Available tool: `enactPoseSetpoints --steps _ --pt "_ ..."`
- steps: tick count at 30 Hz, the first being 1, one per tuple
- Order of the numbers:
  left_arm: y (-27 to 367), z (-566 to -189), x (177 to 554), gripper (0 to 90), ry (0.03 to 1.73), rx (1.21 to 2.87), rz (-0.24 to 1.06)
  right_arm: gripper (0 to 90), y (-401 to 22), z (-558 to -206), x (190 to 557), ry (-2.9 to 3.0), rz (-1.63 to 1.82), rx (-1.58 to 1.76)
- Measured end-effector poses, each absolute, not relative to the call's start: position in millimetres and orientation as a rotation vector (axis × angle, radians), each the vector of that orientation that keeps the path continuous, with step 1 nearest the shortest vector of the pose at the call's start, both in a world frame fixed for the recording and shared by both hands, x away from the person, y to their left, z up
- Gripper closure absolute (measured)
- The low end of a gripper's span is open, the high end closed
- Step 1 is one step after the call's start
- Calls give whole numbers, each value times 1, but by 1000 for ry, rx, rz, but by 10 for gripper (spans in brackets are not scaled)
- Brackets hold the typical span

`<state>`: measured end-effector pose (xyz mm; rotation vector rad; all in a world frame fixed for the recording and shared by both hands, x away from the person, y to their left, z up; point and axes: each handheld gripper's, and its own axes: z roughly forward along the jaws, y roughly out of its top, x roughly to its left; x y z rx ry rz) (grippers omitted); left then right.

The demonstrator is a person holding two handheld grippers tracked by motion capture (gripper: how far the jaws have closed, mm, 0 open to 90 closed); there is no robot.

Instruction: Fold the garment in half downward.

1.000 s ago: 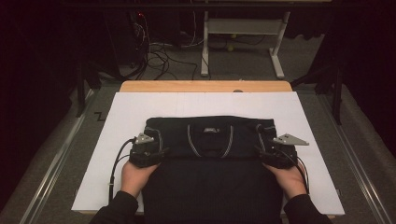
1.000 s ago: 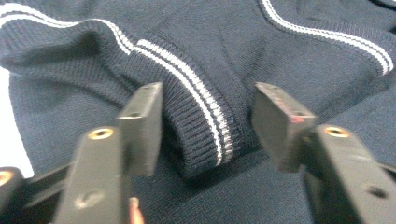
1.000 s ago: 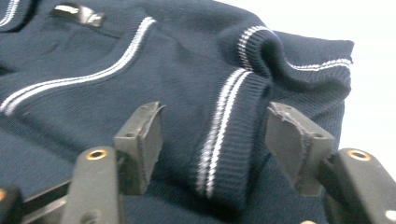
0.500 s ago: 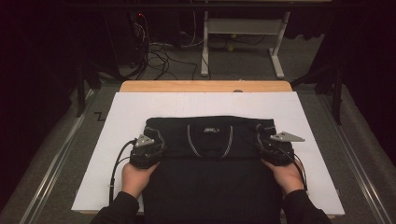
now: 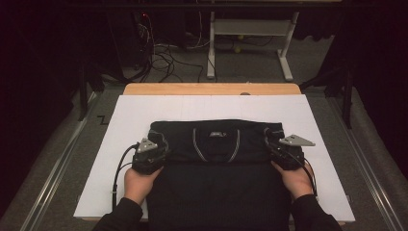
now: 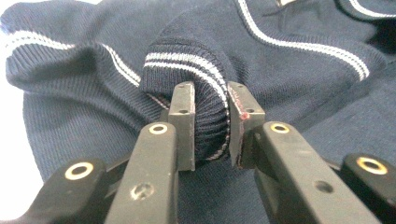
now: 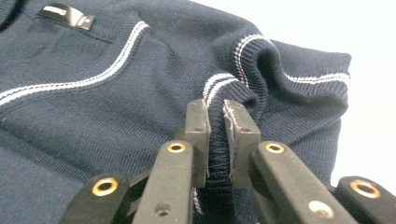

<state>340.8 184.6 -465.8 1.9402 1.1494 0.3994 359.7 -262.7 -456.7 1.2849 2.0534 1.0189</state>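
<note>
Dark navy sweater [image 5: 216,163] lying flat on the white sheet [image 5: 120,125] covering the desk, collar toward the far edge, hem hanging off the near edge between the forearms. Left gripper [image 5: 153,153] parked at the sweater's left shoulder, jaws just closed and now pinching a bunched-up roll of ribbed, white-striped knit [image 6: 210,121]. Same deal on the other side: right gripper [image 5: 283,151] at the right shoulder, jaws just closed tight on a thin fold of ribbed edge [image 7: 217,149]. Small black label [image 7: 67,16] inside the neck, white V-stripes below the collar. Bare wooden strip [image 5: 211,89] along the desk's far edge.
</note>
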Motion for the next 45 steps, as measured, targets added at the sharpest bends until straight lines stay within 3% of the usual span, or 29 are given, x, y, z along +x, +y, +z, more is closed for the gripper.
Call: enactPoseSetpoints --steps 18,27,45 --pt "192 -435 312 705 1050 1905 437 833 -268 -431 327 1986 1130 1158" --pt "191 -448 295 704 1042 1960 365 832 -275 -429 307 2006 1143 1122" --pt "191 -457 265 699 1015 2015 363 832 -274 -433 279 2042 1119 1097"
